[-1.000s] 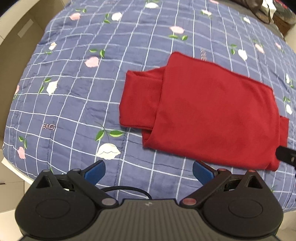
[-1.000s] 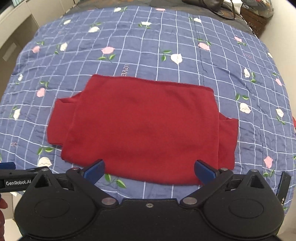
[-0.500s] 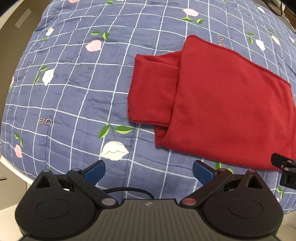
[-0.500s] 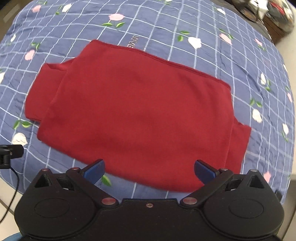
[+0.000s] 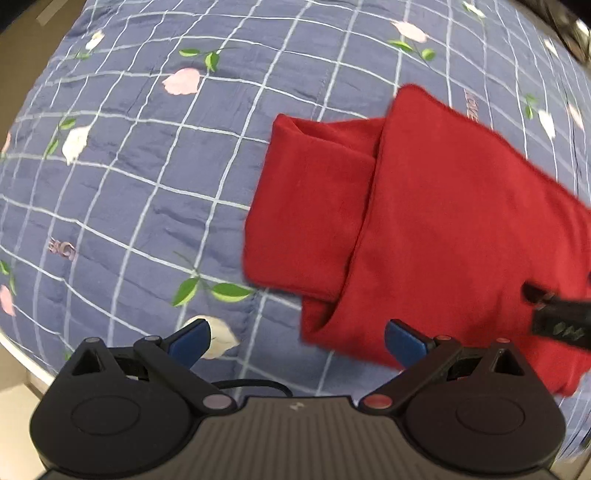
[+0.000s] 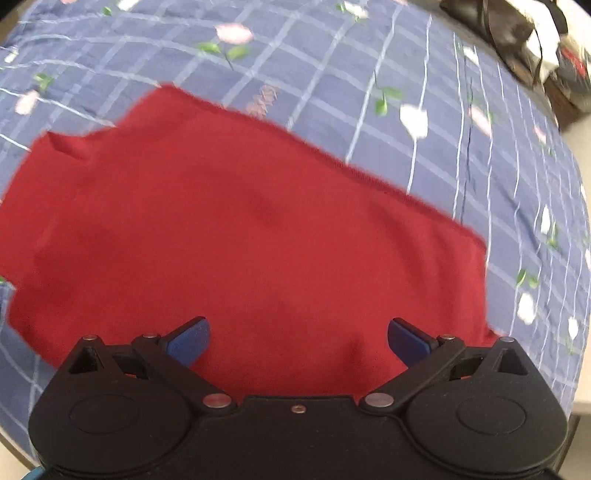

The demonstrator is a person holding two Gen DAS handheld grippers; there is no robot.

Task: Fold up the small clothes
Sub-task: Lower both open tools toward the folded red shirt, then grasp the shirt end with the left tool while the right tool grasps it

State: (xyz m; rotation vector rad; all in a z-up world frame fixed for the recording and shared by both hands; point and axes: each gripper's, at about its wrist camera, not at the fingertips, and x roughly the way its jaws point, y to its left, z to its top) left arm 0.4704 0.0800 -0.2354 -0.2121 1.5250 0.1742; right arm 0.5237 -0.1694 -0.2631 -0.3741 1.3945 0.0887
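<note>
A red garment (image 5: 436,221) lies flat on the bed, spread over a blue quilt (image 5: 129,177) with a white grid and a print of pink and white flowers. It is already partly folded: the body forms a broad rectangle, and a sleeve (image 5: 310,206) is tucked under the near-left side, its end sticking out past the body's edge. From the right wrist view the same garment (image 6: 240,236) fills most of the frame, and a small flap of red shows at its far right edge, probably the other sleeve folded in.

Both tools hang low over the near edge of the cloth. The left gripper (image 5: 297,338) has its blue-tipped fingers (image 5: 190,341) spread wide with nothing between them; one tip is over the quilt just short of the garment's near-left corner, the other over the red cloth. The right gripper (image 6: 297,338) is likewise wide and empty, sitting directly above the garment's near hem. A dark part of the right tool pokes into the left view at the right edge.

To my eye the sleeves are done and the step in hand is the reach for the near hem, ahead of folding the body over. The next move calls for each pair of fingers to come down on the hem near a corner, close on every layer including the tucked sleeve, then lift and carry the edge evenly toward the far side. If one side leads, the fold will skew, and a shallow pinch may leave the lower layer behind.

Some dark clutter (image 6: 517,33) sits beyond the far corner of the bed, too blurred to name.
</note>
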